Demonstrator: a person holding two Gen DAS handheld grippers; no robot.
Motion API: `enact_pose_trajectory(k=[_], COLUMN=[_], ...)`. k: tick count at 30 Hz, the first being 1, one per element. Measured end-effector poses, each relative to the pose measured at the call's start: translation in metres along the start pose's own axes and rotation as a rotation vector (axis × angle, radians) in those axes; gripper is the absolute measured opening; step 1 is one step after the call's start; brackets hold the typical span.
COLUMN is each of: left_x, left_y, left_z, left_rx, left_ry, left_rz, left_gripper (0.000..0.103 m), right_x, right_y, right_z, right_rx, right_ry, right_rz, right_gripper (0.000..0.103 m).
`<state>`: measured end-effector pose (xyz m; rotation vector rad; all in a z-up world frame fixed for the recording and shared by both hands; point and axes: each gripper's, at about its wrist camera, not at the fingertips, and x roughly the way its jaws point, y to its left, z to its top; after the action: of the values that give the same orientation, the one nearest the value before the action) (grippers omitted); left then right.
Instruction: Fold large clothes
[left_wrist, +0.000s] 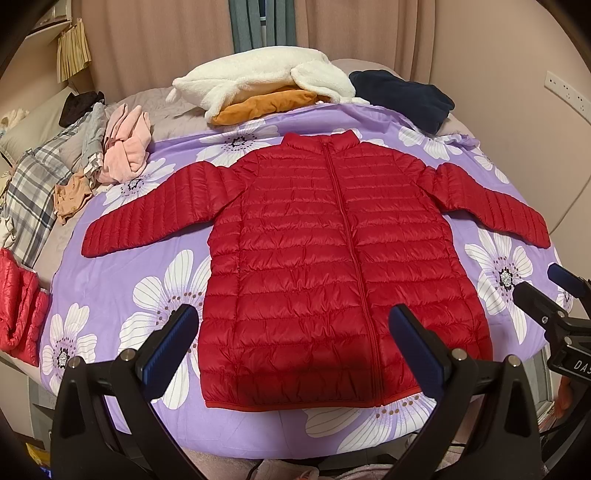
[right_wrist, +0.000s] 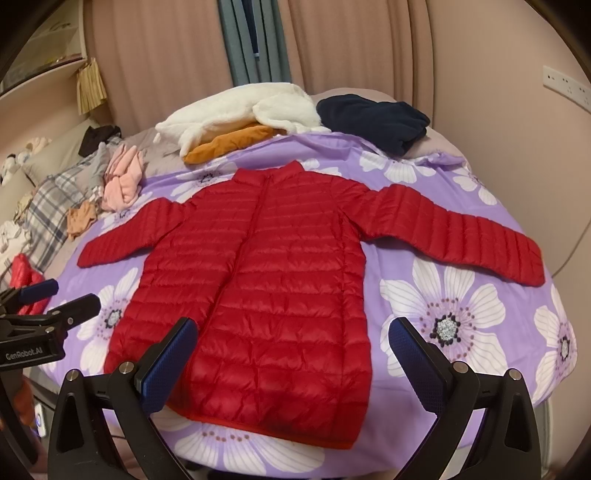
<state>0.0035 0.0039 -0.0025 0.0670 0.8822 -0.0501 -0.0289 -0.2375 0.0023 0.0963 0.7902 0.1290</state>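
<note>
The red puffer jacket (left_wrist: 325, 266) lies flat toward 12 o'clock from both wide-open, empty grippers, the left gripper (left_wrist: 291, 347) and the right gripper (right_wrist: 291, 354).

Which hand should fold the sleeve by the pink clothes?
Probably the left gripper: it hangs open over the red jacket on the side of that sleeve. The right gripper is farther away.

Both grippers — left gripper (left_wrist: 293, 341), right gripper (right_wrist: 293, 352) — black frames, silver screws, blue-padded fingers (left_wrist: 413, 347).
</note>
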Motion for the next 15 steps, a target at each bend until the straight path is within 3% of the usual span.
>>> enact_pose_trajectory(k=[15], left_x=[0.0002], left_y=[0.001], left_z=[-0.0005], left_rx=[0.005], left_ry=[0.003], left_rz=[0.002], left_gripper=[0.103], right_x=[-0.0001], right_y=[0.0002], right_z=[-0.0014], right_rx=[0.004], right_ry=[0.004], right_rz=[0.002], right_gripper=[0.102])
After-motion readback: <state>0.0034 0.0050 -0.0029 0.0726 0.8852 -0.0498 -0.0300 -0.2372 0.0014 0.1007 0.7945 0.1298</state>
